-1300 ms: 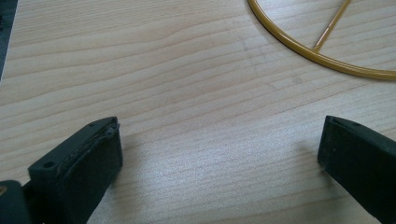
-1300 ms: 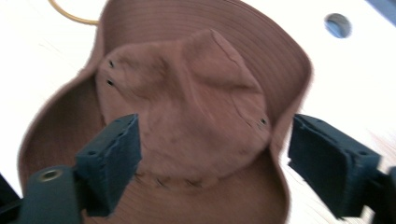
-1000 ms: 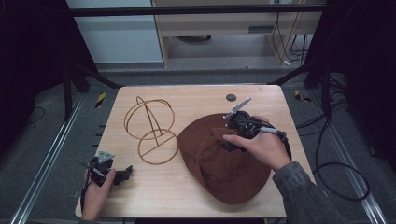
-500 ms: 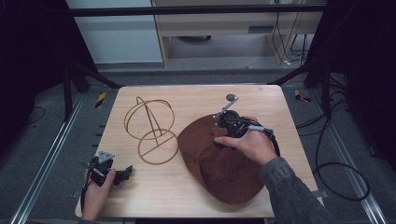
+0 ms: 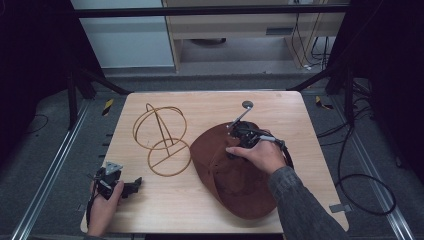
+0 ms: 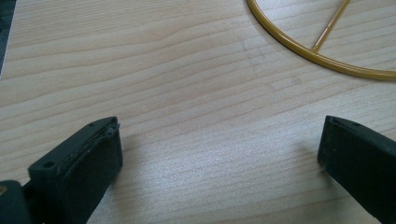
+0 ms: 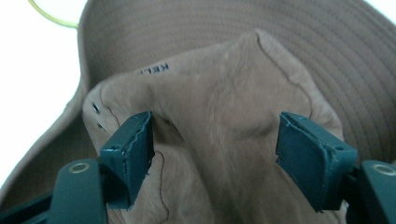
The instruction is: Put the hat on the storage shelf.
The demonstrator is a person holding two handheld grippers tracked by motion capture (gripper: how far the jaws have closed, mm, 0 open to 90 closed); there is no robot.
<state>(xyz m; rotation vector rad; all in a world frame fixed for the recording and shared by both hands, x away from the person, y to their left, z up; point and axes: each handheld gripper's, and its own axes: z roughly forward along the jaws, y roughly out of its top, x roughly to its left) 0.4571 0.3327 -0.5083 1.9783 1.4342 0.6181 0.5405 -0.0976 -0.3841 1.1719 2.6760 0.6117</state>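
Dark lettering on the brown hat, only "KEL" legible. My right gripper has moved in over the crushed crown, jaws wide, straddling it. Hat lies right of the wire stand. My left gripper unchanged on the table, jaws wide, empty.

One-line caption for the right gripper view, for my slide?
Right gripper, jaws open, straddling the crumpled crown of a brown wide-brimmed hat.

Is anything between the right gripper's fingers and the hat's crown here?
Nothing visible. In the right gripper view the open fingers flank the brown hat's crumpled crown with no object between. The right gripper sits over the hat.
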